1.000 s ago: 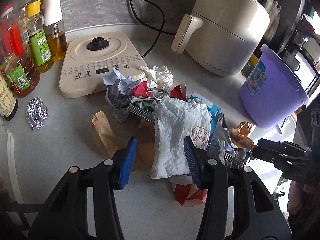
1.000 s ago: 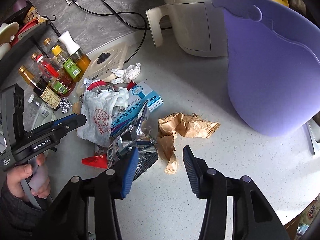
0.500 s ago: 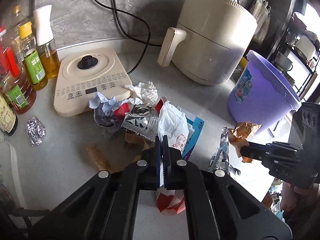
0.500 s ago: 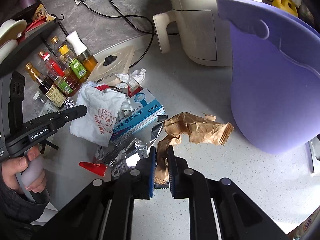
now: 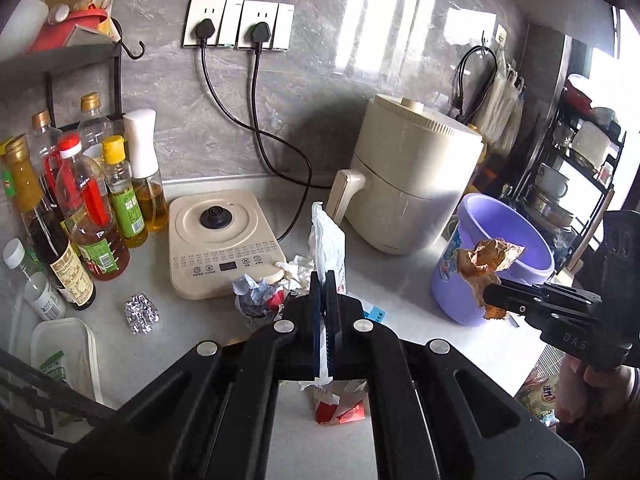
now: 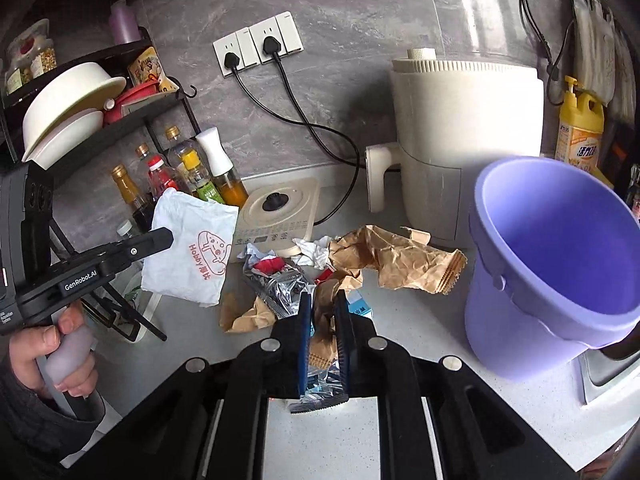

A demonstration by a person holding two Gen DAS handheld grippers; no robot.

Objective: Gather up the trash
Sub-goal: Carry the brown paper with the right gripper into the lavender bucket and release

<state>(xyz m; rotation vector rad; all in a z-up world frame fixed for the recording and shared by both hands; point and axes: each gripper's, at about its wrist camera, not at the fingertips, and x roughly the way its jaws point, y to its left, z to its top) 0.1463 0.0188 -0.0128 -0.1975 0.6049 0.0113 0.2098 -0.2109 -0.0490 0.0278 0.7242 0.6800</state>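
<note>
My left gripper (image 5: 323, 280) is shut on a white paper bag (image 5: 328, 236), which hangs lifted above the trash pile. The right wrist view shows that bag (image 6: 192, 256) with its red print hanging from the left gripper (image 6: 164, 236). My right gripper (image 6: 322, 300) is shut on a crumpled brown paper bag (image 6: 396, 256), held up beside the purple bucket (image 6: 504, 320). Seen from the left wrist, the brown bag (image 5: 488, 256) sits in front of the bucket's rim (image 5: 500, 204). Foil wrappers (image 6: 276, 284), crumpled paper (image 5: 256, 292), a red carton (image 5: 336, 408) and a foil ball (image 5: 142, 312) lie on the counter.
A cream air fryer (image 5: 412, 184) stands behind the bucket, and an induction cooker (image 5: 220, 240) behind the pile, with two cables running to wall sockets (image 5: 240, 24). Oil and sauce bottles (image 5: 92, 208) crowd the left under a black rack (image 6: 120, 80). A white tray (image 5: 64, 356) lies front left.
Both grippers closed, the left on the white bag and the right on the brown bag, then rose and lifted the bags off the counter. The brown bag now hangs by the bucket.
</note>
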